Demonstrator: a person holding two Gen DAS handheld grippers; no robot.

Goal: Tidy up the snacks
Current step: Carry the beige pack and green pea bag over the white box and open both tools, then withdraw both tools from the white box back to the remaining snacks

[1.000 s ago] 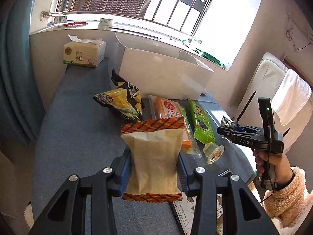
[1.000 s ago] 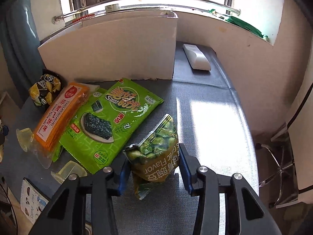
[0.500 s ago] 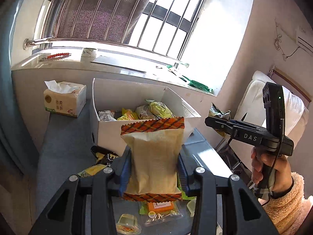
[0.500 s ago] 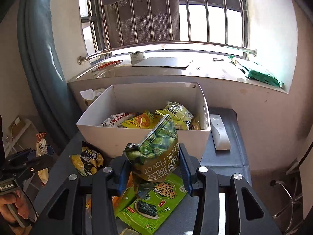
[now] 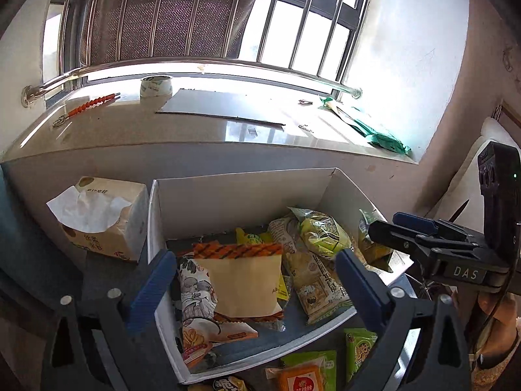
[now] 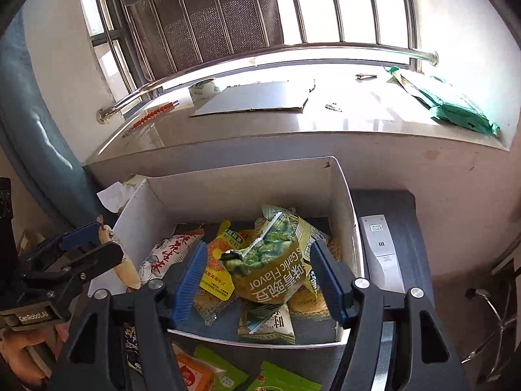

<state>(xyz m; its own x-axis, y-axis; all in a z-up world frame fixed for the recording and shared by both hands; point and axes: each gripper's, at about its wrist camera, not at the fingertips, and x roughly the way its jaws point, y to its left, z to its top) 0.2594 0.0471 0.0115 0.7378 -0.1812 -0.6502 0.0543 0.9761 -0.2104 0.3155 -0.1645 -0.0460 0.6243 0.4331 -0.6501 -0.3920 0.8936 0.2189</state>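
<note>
Box (image 5: 247,195) interior: tan packet (image 5: 242,285) upright (lengthwise)

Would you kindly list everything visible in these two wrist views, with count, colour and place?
white box: 1, white, below the windowsill
tan packet: 1, tan with orange plaid ends, inside the box, left part
pea packet: 1, green, inside the box, on top of others
other snack packets: several, yellow, white and green, inside the box
loose snacks: at least three, green and orange, in front of the box
tissue pack: 1, beige, left of the box
remote: 1, white, right of the box
tape roll: 1, pale, on the sill
grey sheet: 1, on the sill
green bag: 1, sill's right end
left gripper: 1, black with blue pads, open over the box
right gripper: 1, same colours, open over the box
</note>
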